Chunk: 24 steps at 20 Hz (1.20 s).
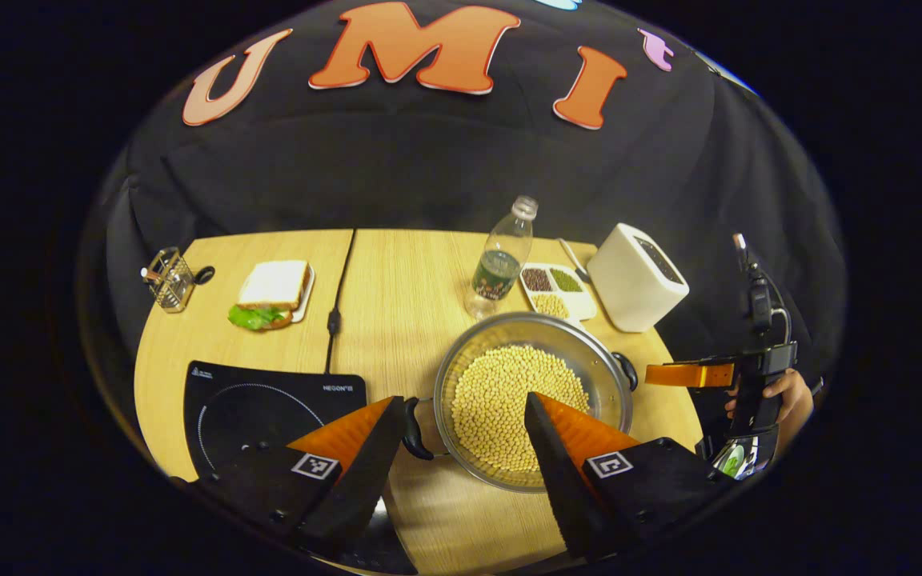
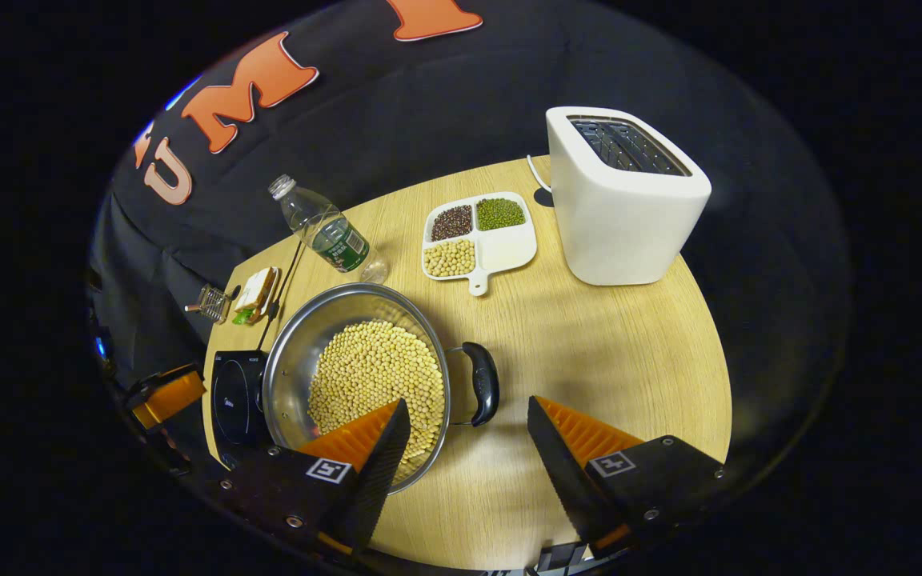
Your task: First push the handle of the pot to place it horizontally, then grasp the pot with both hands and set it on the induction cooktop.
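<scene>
A steel pot [image 1: 599, 360] full of soybeans [image 1: 509, 396] stands on the wooden table, right of the black induction cooktop [image 1: 261, 408]. Its two black handles lie sideways, one at the left [image 1: 414, 428] and one at the right [image 1: 627, 370]. My left gripper [image 1: 464, 398] is open above the pot's near left side, its left finger by the left handle. In the right gripper view the pot [image 2: 301, 344] sits left of centre. My right gripper [image 2: 468, 402] is open, with the right handle [image 2: 483, 384] just ahead between its fingertips. The cooktop [image 2: 237, 396] lies beyond the pot.
Behind the pot stand a water bottle [image 1: 501, 260], a sectioned dish of beans [image 1: 557, 290] and a white toaster [image 1: 637, 276]. A sandwich on a plate [image 1: 273, 292], a small wire basket [image 1: 169, 278] and the cooktop's cable [image 1: 337, 304] lie at the back left. A hand [image 1: 785, 396] holds the right gripper.
</scene>
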{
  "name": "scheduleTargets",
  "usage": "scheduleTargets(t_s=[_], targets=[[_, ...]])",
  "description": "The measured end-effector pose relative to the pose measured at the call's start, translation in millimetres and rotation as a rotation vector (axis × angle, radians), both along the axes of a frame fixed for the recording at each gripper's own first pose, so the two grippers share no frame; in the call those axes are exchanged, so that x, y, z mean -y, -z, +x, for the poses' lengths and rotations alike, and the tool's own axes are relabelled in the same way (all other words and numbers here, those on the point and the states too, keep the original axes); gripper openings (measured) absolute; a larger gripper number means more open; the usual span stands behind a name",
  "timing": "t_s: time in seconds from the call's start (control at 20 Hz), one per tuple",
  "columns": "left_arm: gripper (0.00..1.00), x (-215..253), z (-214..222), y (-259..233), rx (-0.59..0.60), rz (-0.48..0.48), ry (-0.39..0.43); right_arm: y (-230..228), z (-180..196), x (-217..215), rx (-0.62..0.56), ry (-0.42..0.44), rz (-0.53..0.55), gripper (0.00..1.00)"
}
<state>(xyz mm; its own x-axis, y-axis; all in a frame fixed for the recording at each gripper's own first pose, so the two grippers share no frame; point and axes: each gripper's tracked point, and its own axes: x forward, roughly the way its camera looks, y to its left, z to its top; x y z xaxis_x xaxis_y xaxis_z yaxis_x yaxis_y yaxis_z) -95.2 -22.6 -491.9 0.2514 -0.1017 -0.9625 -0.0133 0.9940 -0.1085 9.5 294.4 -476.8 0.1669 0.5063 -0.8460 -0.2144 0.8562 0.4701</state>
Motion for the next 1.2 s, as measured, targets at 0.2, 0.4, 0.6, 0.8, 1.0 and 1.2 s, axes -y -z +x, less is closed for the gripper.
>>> scheduleTargets(t_s=[0.2, 0.4, 0.6, 0.8, 1.0, 1.2], targets=[[0.97, -1, -16, 27, -0.089, 0.038, -0.013, 7, 3, -9, 0.01, -0.001, -0.016, 0.95], [0.98, -12, -26, 46, -0.148, 0.096, -0.034, 16, 0, -27, 0.006, -0.032, -0.029, 0.96], [0.94, -28, -20, 62, -0.143, 0.167, -0.033, 35, 4, -35, 0.035, -0.067, -0.103, 0.96], [0.96, -19, -30, 76, -0.19, 0.122, -0.077, 49, 5, -38, 0.043, -0.088, -0.147, 0.96], [1.0, -20, -28, 86, -0.177, 0.155, -0.035, 61, 1, -41, 0.049, -0.12, -0.196, 0.95], [0.9, -21, -19, 98, -0.142, 0.182, 0.028, 70, 5, -29, 0.099, -0.164, -0.286, 0.9]])
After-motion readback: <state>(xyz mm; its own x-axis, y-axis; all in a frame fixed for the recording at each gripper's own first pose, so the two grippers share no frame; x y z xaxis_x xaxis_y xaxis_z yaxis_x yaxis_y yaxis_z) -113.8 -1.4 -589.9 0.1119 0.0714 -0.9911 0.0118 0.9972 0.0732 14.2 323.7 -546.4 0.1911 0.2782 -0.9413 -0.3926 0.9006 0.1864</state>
